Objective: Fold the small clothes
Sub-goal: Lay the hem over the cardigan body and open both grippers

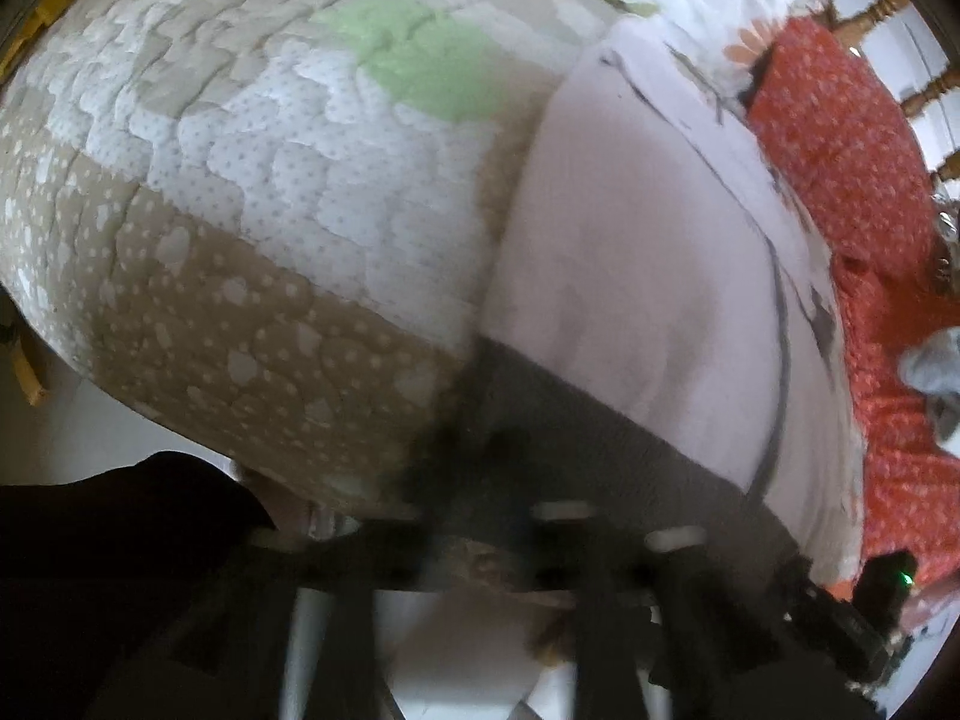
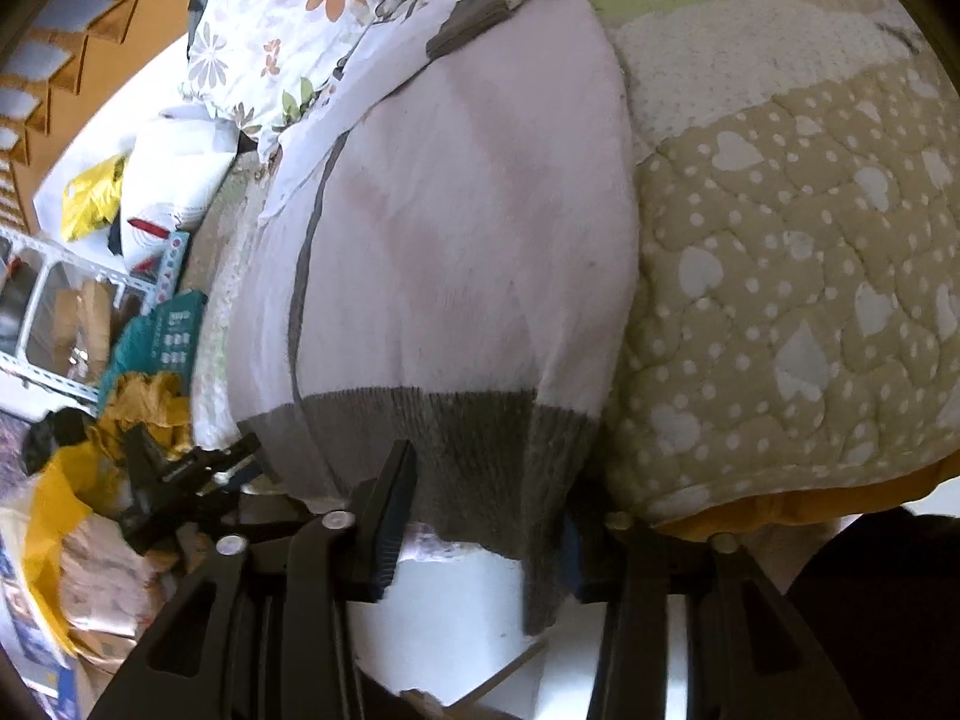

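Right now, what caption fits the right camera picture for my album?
Open right gripper at the grey hem of a pale pink sweater lying on a heart-patterned quilt.

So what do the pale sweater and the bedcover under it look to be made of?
Sweater: a soft knit, likely wool or acrylic, matte; the grey hem shows vertical ribbing and the pale body looks slightly fuzzy. Bedcover: quilted woven fabric, probably padded cotton, matte; stitched outlines puff up around the printed hearts and dots.

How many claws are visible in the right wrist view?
2. The right claw sits at the bottom, open around the grey hem of the sweater; the left claw is lower left, beside the hem's corner.
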The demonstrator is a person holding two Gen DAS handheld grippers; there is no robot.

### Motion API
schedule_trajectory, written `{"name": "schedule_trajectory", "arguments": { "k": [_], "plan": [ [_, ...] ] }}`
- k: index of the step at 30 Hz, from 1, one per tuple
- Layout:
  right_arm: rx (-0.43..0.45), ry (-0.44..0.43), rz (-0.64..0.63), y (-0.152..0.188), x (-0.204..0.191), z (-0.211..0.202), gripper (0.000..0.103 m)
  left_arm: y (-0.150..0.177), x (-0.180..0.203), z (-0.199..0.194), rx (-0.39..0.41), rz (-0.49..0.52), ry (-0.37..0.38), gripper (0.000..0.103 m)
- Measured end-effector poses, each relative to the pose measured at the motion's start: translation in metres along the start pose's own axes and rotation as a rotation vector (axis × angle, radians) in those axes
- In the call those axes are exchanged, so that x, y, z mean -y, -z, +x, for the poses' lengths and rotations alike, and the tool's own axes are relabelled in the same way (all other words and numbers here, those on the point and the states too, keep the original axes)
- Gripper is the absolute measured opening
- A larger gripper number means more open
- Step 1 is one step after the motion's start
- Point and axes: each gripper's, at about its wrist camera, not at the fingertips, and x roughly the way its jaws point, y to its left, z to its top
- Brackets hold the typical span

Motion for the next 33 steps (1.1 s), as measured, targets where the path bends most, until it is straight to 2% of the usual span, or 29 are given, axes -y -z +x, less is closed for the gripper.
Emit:
{"name": "schedule_trajectory", "arguments": {
  "k": [2, 7, 12, 15, 18, 22, 24, 26, 30, 33],
  "plan": [
    [0.009, 0.002, -0.005, -0.001, -0.002, -0.004, 0.007, 0.001, 0.001, -0.009, 0.015, -0.016, 0.027, 0.006],
    [0.084, -0.053, -0.022, -0.014, -0.016, -0.035, 0.006, -0.006, 0.013, -0.051, 0.093, -0.028, 0.132, 0.006],
    [0.148, -0.101, -0.069, -0.053, -0.043, -0.061, 0.006, -0.053, 0.041, -0.065, 0.139, -0.012, 0.19, 0.006],
    [0.195, -0.092, -0.092, -0.095, -0.061, -0.069, 0.006, -0.102, 0.068, -0.055, 0.184, 0.01, 0.181, 0.006],
    [0.236, -0.078, -0.097, -0.138, -0.073, -0.07, 0.006, -0.153, 0.089, -0.039, 0.21, -0.01, 0.196, 0.006],
    [0.253, -0.05, -0.027, -0.213, -0.068, -0.047, 0.006, -0.218, 0.117, -0.013, 0.257, -0.025, 0.175, 0.006],
    [0.253, 0.01, 0.022, -0.254, -0.052, -0.018, 0.006, -0.25, 0.128, 0.009, 0.286, -0.028, 0.173, 0.006],
    [0.235, 0.065, 0.065, -0.282, -0.032, 0.009, 0.006, -0.268, 0.132, 0.031, 0.268, -0.038, 0.18, 0.006],
    [0.197, 0.1, 0.094, -0.313, -0.014, 0.039, 0.006, -0.285, 0.141, 0.067, 0.217, -0.012, 0.114, 0.006],
    [0.195, 0.076, 0.11, -0.33, -0.005, 0.049, 0.006, -0.289, 0.156, 0.079, 0.221, 0.046, 0.056, 0.007]
  ]
}}
